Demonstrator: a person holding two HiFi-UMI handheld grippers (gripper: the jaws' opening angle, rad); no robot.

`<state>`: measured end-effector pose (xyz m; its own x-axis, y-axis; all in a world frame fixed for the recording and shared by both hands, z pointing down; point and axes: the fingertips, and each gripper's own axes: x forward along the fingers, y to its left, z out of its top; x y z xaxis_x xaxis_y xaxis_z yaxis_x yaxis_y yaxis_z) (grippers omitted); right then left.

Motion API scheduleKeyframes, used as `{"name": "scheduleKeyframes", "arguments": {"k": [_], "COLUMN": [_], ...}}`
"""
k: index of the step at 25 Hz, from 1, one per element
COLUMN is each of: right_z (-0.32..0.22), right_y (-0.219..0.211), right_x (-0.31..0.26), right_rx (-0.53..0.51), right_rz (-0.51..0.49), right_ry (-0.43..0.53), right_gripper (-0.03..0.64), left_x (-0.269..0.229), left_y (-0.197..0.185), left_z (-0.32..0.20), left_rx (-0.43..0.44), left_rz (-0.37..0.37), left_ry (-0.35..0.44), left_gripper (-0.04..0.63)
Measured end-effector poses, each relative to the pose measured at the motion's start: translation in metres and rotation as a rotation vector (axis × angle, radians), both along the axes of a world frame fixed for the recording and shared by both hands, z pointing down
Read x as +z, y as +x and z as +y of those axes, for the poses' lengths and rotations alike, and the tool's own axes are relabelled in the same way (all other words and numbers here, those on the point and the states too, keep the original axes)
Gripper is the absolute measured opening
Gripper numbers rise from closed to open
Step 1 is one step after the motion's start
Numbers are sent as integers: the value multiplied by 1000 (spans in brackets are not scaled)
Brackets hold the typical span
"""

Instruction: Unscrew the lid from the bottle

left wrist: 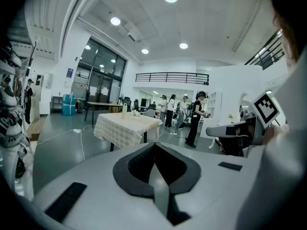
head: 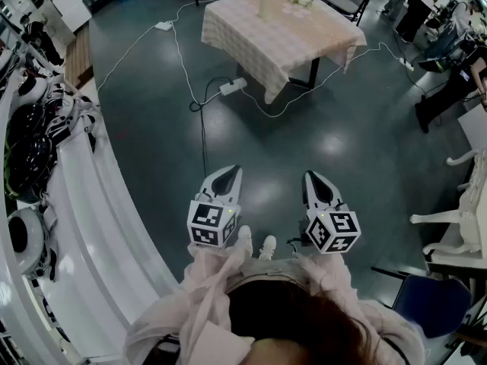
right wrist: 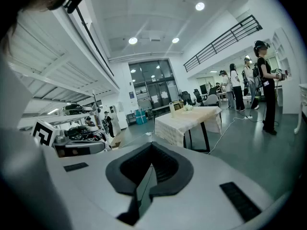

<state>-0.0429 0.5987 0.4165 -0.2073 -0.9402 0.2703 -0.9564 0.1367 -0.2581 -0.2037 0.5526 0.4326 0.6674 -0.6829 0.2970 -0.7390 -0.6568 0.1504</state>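
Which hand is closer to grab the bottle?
Neither, really: the left gripper and right gripper are side by side, both shut and empty, and the bottle stands far off on the table.

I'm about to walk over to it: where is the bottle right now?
In the head view the bottle stands on the cloth-covered table at top centre, far ahead across the floor.

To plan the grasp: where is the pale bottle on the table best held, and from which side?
Probably its body, level from the side: the bottle stands upright on the table, and this leaves its top free. The top is too far to make out.
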Motion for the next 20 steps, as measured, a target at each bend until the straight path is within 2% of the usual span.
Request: {"name": "scheduleKeyframes", "arguments": {"k": [10, 20], "right_z": [10, -3], "right_y": [1, 5], "right_x": [1, -1], "right_rx": [36, 98], "right_rz": [3, 58], "right_ry": [-1, 13], "right_gripper": [12, 12], "left_x": [-4, -3], "left_y": [4, 8], "left_z": [7, -10], "left_rx": [21, 74], "left_rz": [-8, 9], "left_ry": [15, 29], "left_gripper": [26, 26]}}
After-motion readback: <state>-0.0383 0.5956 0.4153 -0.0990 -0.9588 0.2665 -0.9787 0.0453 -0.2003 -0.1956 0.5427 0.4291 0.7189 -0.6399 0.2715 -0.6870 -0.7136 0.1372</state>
